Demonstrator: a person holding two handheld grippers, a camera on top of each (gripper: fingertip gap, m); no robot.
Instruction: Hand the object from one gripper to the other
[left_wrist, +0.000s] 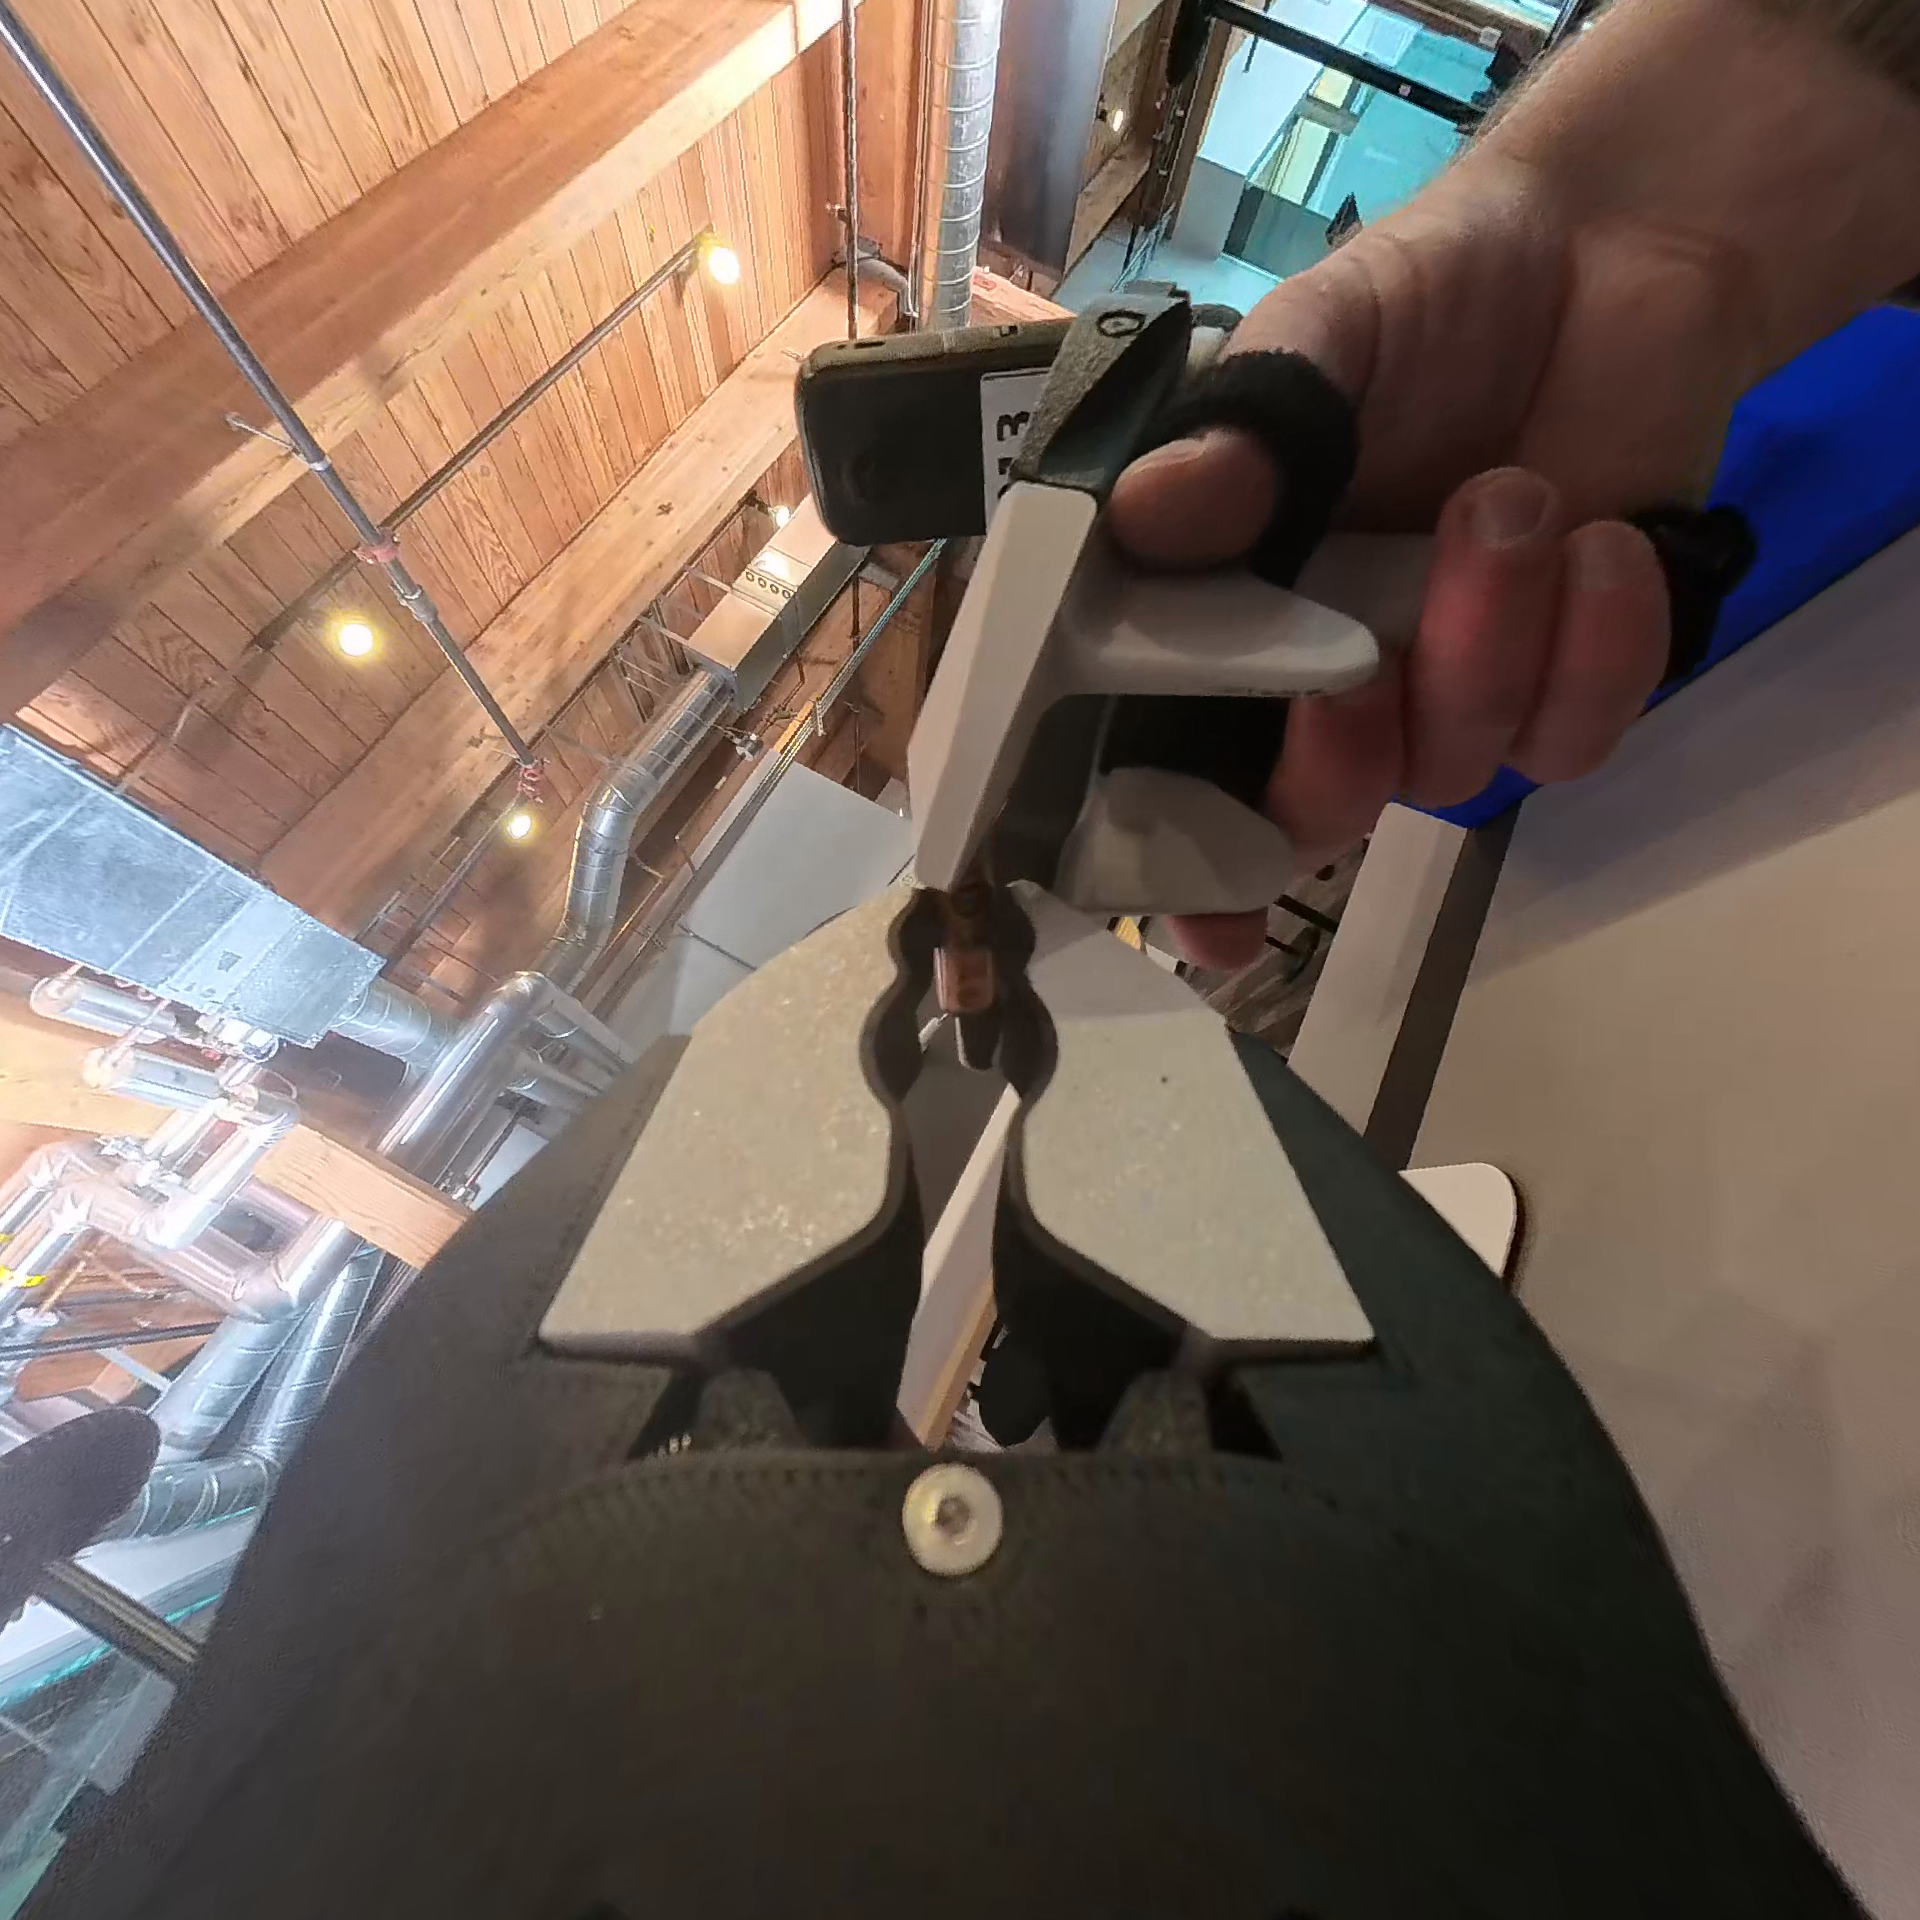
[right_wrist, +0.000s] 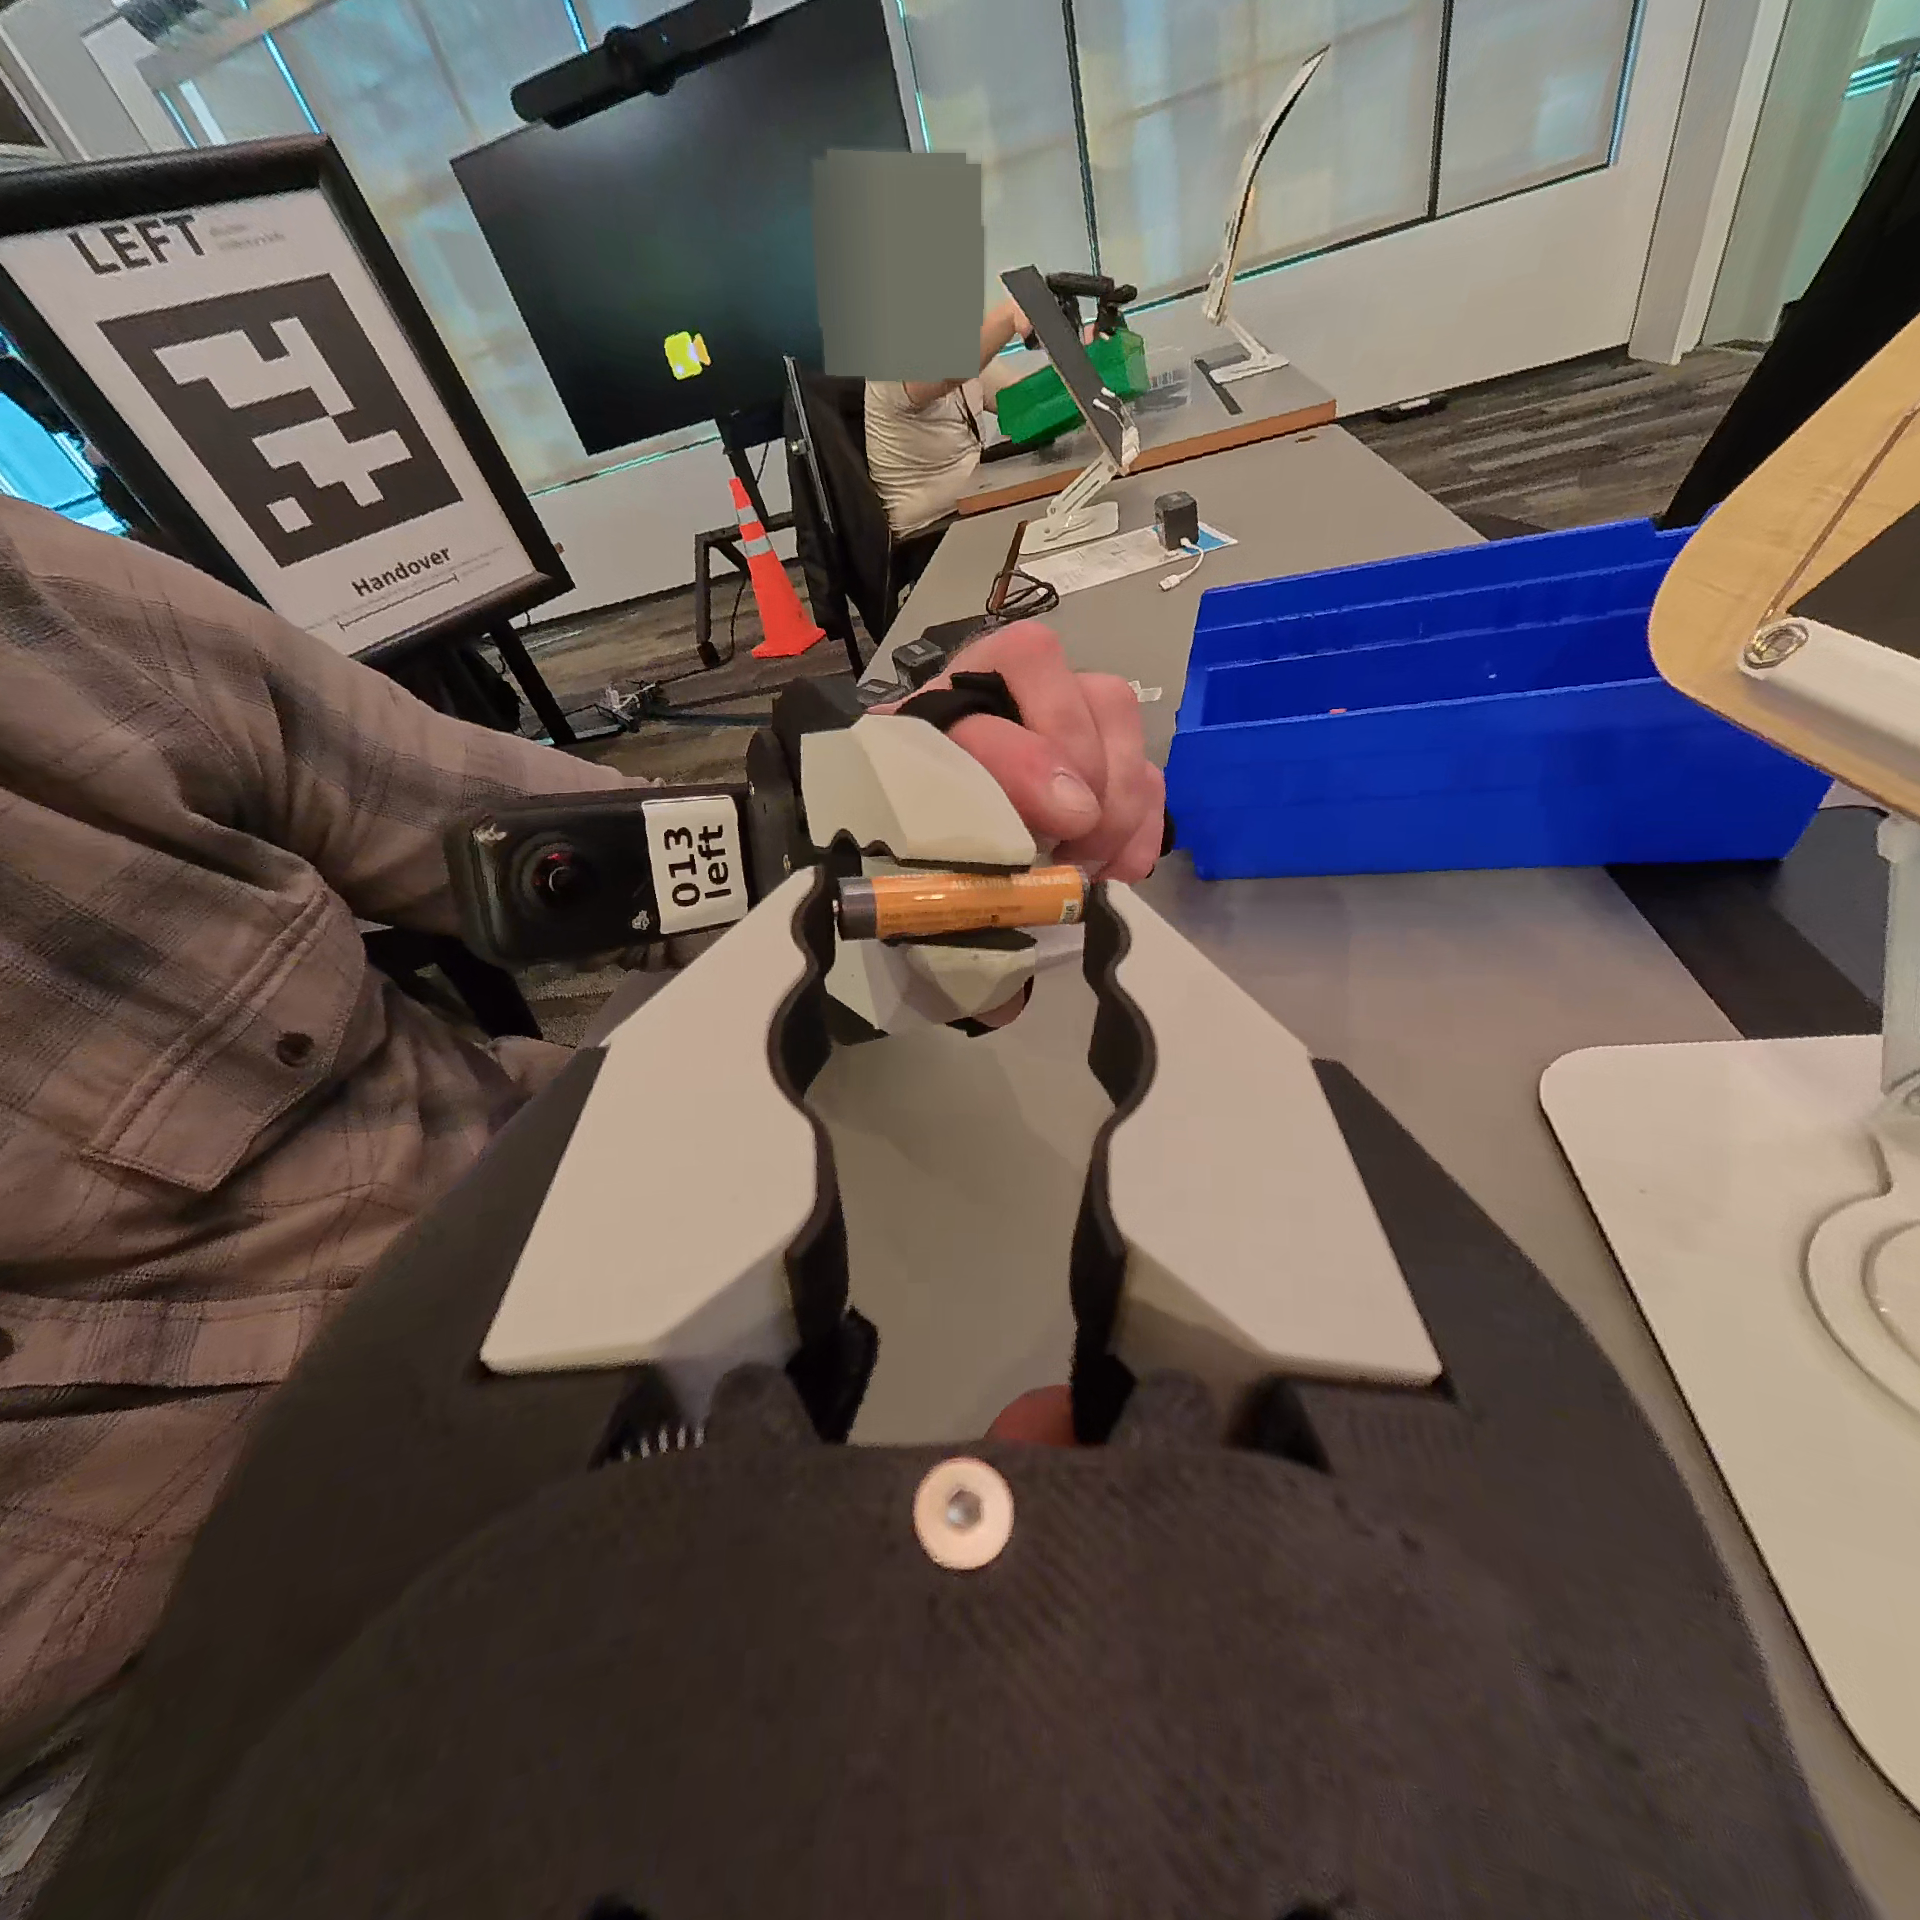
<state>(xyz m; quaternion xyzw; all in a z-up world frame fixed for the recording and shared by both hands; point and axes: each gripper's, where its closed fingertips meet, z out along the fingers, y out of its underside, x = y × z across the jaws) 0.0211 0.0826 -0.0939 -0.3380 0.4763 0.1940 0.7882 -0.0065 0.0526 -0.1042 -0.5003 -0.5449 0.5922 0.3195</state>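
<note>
The left gripper (right_wrist: 935, 899) pinches the battery (right_wrist: 961, 902) mid-frame — the right gripper (right_wrist: 956, 925) is wide open around its ends, holding nothing. Squeeze gently, then let go.

The object is a small cylindrical battery (right_wrist: 961, 904), copper-orange along most of its body with a black band at the left end and a dark, printed band at the right. In the right wrist view it lies horizontal in the air above the grey worktop (right_wrist: 1351, 987), pinched across its middle by the left tool (right_wrist: 935, 902), its two ends reaching out to the tips of the right tool (right_wrist: 956, 914), whose jaws stand wide on either side. In the left wrist view it appears end-on and foreshortened (left_wrist: 961, 961), a brownish cylinder held between narrowly parted black pads (left_wrist: 906, 977).
</note>
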